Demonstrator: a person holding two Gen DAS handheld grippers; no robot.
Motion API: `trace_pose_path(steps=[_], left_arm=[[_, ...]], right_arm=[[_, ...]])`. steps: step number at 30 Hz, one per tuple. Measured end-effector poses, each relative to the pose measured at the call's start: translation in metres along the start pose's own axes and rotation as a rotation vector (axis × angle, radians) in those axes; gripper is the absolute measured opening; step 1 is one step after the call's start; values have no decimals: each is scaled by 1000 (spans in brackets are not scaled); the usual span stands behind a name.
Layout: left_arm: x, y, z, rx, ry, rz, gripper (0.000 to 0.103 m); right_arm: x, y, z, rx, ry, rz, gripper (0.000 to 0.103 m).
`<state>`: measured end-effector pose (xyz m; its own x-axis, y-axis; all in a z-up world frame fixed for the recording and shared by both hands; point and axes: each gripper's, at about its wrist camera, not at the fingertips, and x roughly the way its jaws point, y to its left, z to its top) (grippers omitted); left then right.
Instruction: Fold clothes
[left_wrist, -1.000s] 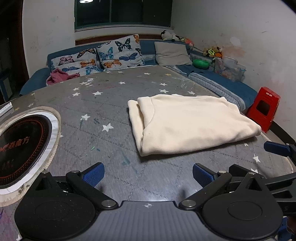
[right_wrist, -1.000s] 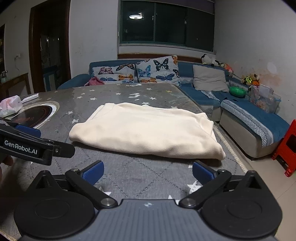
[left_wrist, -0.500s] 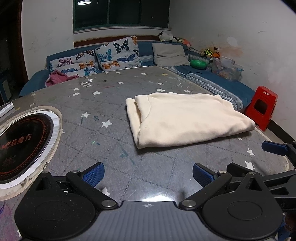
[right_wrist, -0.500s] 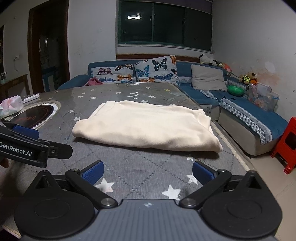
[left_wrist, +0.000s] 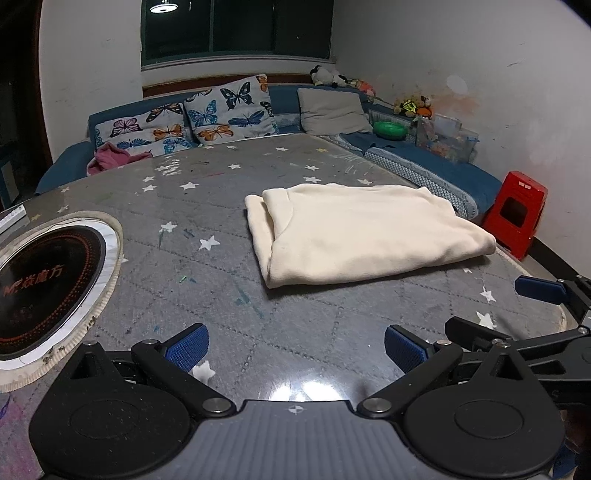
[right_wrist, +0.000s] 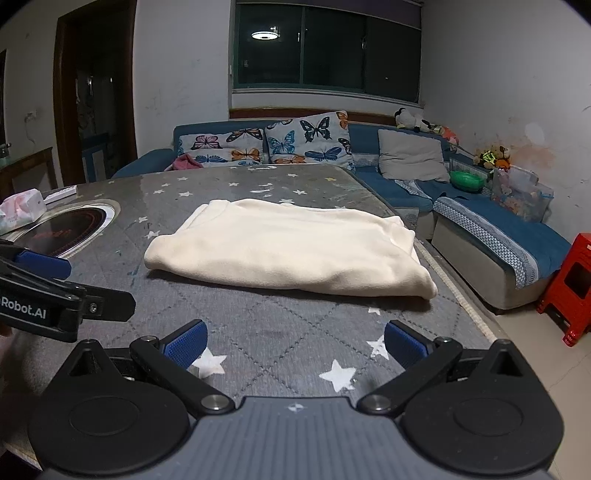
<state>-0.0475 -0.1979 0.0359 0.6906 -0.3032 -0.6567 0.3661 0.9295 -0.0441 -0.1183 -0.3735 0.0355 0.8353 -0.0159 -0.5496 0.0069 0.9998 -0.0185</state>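
Observation:
A cream garment lies folded into a flat rectangle on the grey star-patterned table, toward its right edge. The right wrist view shows the same cream garment ahead on the grey star-patterned table. My left gripper is open, short of the garment's near edge, nothing between its blue pads. My right gripper is also open and empty, back from the cloth. Each gripper shows in the other's view: the right gripper at the right edge, the left gripper at the left edge.
A round black cooktop is set into the table on the left. A tissue pack lies beyond it. A blue sofa with butterfly cushions wraps the far side. A red stool stands on the floor at right.
Both grippers have drawn back from the garment toward the near table edge and risen slightly. The garment lies unmoved; both stay open.

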Motion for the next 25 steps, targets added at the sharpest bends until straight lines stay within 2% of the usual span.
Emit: trace_pose_path(steps=[25], left_arm=[[-1, 5, -2, -13, -13, -3, 103]], right_arm=[[4, -3, -3, 8, 16, -11, 103]])
